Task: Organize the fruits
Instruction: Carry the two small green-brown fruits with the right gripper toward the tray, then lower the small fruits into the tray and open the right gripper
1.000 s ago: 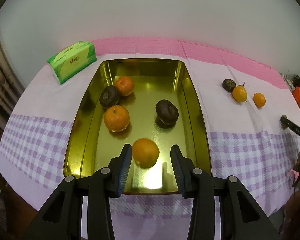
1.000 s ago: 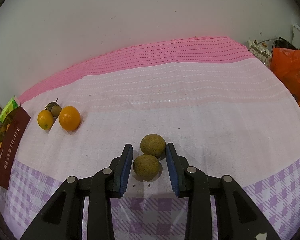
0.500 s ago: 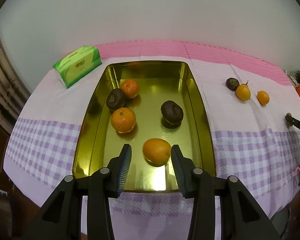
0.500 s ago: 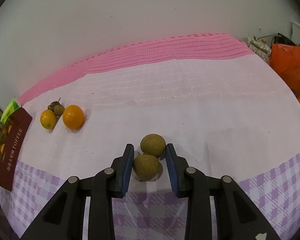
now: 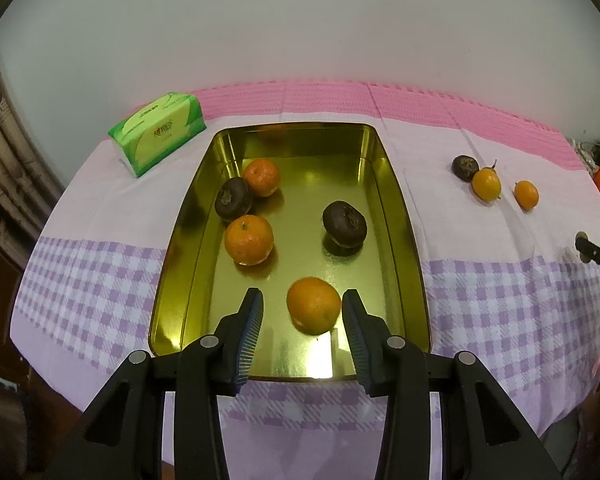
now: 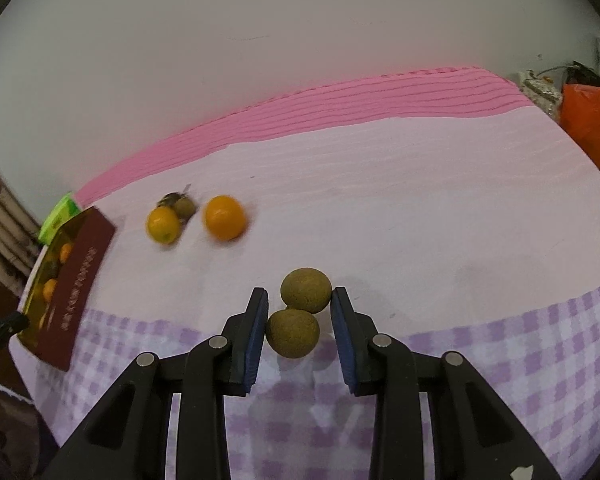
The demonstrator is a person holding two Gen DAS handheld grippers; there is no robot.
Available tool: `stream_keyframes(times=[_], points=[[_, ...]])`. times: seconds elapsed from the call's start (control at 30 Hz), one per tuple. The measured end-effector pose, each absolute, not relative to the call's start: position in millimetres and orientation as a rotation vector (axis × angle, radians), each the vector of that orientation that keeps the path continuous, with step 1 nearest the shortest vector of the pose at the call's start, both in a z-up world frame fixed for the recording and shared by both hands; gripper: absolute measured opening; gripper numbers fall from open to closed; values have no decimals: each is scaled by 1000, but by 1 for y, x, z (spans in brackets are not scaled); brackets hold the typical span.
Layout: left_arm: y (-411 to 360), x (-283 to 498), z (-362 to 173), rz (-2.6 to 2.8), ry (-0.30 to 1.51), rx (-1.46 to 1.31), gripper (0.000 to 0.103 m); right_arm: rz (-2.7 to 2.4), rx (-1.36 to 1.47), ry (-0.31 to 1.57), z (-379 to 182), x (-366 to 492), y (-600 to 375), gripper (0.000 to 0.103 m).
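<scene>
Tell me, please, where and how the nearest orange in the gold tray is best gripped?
Grip the orange across its widest middle, coming down from above and the tray's near end. It is round and sits clear of the other fruit, already between the left gripper's fingers.

Right gripper (image 6: 299, 306) jaws flank near brown-green fruit (image 6: 293, 333); second one (image 6: 306, 289) just beyond, touching.

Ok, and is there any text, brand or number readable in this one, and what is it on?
No text can be quoted here.
Green tissue pack: red characters on its top, too small to read.
Tin tray, dark red outer side: one line of gold lettering, too blurred to read.
Nothing else in either view bears writing.
</scene>
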State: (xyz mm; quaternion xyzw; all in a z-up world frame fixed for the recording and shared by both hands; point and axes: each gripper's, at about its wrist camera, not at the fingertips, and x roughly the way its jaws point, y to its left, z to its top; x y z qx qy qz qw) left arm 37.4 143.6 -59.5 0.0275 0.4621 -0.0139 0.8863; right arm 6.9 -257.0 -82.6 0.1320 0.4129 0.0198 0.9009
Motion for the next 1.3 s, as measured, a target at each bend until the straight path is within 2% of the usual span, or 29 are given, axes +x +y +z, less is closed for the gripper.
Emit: stream_keyframes(times=[0.6,1.13,1.3], points=[[170,42,-54,37,992,-25,45,306,209,819,-42,-4,-150,30],[233,44,-38,248,941,-102,48,580,81,811,-10,21,-19,30],[227,44,-34,271,922,-47,54,629,52,836,-15,40,20,30]])
